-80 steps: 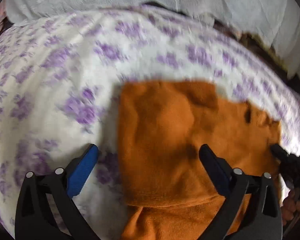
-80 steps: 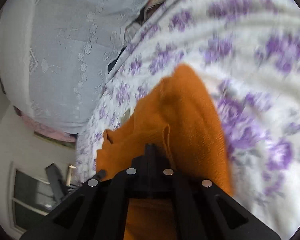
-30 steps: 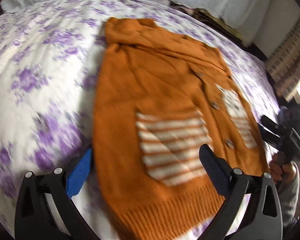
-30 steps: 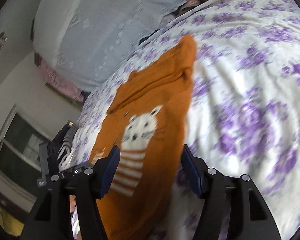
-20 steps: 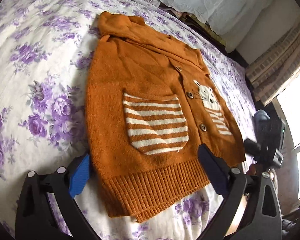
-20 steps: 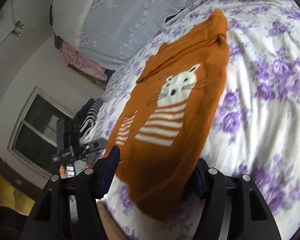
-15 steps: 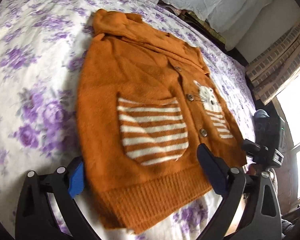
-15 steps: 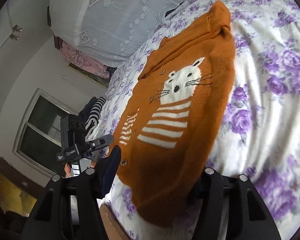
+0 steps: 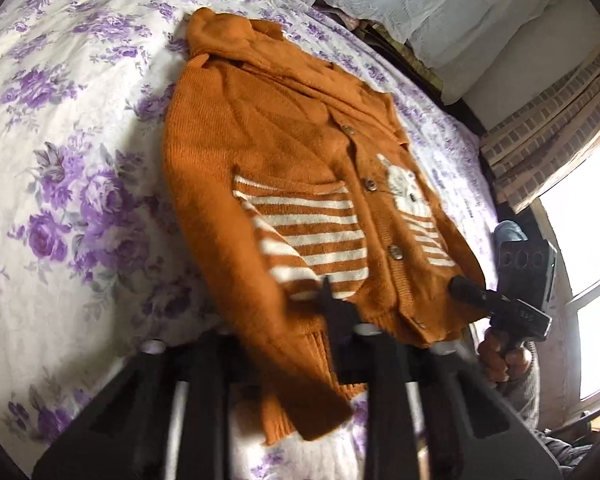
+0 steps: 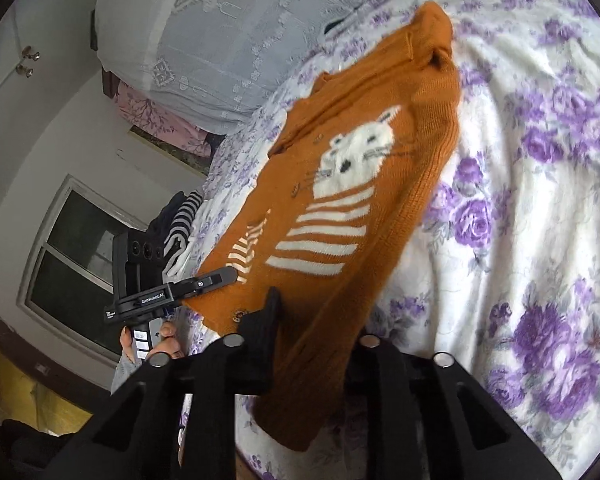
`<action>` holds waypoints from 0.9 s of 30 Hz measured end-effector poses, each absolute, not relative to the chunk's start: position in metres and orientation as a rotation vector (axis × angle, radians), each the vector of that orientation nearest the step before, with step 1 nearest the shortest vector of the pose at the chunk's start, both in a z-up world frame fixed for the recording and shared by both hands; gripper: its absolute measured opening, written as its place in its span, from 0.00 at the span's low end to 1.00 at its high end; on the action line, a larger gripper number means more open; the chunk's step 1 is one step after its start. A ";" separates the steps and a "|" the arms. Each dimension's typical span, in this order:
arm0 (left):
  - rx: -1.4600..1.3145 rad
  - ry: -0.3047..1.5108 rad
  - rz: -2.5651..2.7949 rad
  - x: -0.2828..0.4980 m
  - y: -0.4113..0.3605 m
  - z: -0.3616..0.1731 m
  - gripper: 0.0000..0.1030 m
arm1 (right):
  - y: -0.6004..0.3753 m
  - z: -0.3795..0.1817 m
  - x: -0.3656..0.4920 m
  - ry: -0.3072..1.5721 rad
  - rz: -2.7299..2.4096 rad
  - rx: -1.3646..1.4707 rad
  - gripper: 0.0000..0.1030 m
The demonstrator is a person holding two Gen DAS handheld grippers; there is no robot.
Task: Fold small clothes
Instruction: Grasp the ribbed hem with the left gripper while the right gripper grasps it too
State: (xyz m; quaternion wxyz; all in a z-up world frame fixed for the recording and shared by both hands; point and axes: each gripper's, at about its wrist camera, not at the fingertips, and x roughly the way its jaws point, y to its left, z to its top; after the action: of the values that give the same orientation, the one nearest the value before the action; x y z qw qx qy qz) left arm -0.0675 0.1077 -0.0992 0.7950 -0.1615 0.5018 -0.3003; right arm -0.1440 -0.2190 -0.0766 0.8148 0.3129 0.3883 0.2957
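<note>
A bed (image 9: 80, 128) covered by a white sheet printed with purple flowers fills both views, with a pale lace-covered bolster (image 10: 228, 36) at its far end and a window (image 10: 80, 248) beyond the near edge. A small orange knitted cardigan (image 9: 284, 168) is laid face up on the sheet, its long axis running from the ribbed hem at the near edge of the bed up to the collar and folded sleeves at the far end. Buttons run down its middle, with a striped pocket to their left and a white cat motif (image 10: 360, 152) with stripes to their right. At the left near corner of the hem, the left gripper (image 9: 324, 304) is seen with its fingers closing, the knit bunched and lifted between them. At the right near corner, the right gripper (image 10: 276, 312) is likewise closing, and the hem is pinched and raised between its fingers. A striped black and white garment (image 10: 184, 216) is heaped on the bed beyond the cardigan's left edge, behind the left gripper. The hand (image 9: 500, 352) gripping the right tool's handle is visible in the left wrist view.
</note>
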 end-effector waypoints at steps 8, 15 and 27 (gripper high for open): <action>-0.305 0.995 -0.660 -0.057 0.104 -0.069 0.07 | -0.223 -0.050 -0.135 0.758 0.614 0.662 0.08; -0.285 0.957 -0.640 -0.029 0.100 -0.052 0.07 | -0.233 -0.039 -0.107 0.735 0.585 0.694 0.08; -0.246 0.937 -0.603 0.023 0.083 -0.037 0.07 | -0.243 -0.031 -0.051 0.732 0.545 0.730 0.08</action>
State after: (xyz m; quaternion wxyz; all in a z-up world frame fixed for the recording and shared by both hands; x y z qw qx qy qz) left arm 0.0230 0.0825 -0.0368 0.8416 -0.1166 0.4434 -0.2855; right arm -0.0513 -0.2431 -0.0309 0.8341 0.3445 0.3454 0.2575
